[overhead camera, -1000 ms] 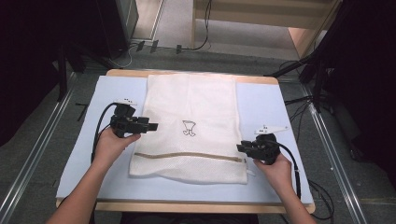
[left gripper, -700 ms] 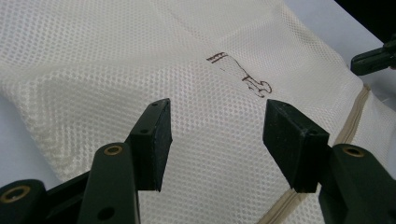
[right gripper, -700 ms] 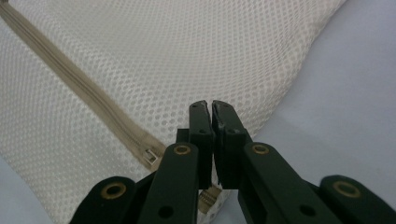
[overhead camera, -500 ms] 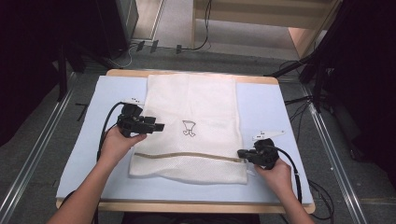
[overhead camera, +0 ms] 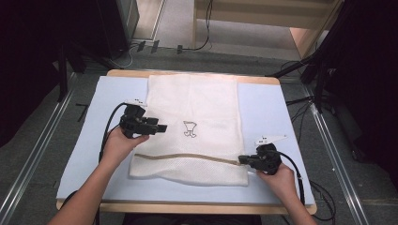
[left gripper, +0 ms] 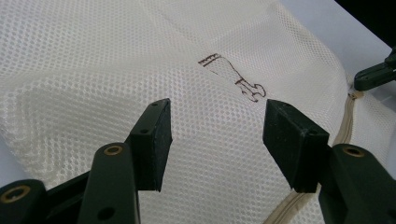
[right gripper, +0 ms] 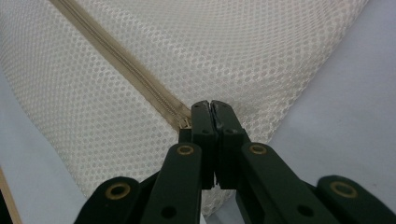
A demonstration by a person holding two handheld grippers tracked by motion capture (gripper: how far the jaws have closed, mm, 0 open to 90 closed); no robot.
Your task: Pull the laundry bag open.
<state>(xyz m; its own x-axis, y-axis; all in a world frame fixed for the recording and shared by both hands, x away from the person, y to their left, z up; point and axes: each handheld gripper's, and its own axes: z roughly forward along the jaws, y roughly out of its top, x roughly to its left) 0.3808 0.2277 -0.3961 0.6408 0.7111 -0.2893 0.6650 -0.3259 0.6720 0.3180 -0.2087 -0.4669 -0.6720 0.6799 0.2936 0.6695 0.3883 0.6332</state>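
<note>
The high view is unevenly lit: the white mesh bag [overhead camera: 195,126] and the pale blue mat [overhead camera: 267,108] at centre are bright, with a washed-out glare along the bag's top edge, while the upper left and right corners fall to near black. The floor beyond the table, at top centre, takes a warm light. This view is soft and low in detail, with slight bending of straight lines toward the edges. The left gripper view is evenly bright and crisp on the mesh, its jaws a little soft at the bottom. The right gripper view is sharp at the zipper [right gripper: 126,65], with soft shadow beneath the jaws.
</note>
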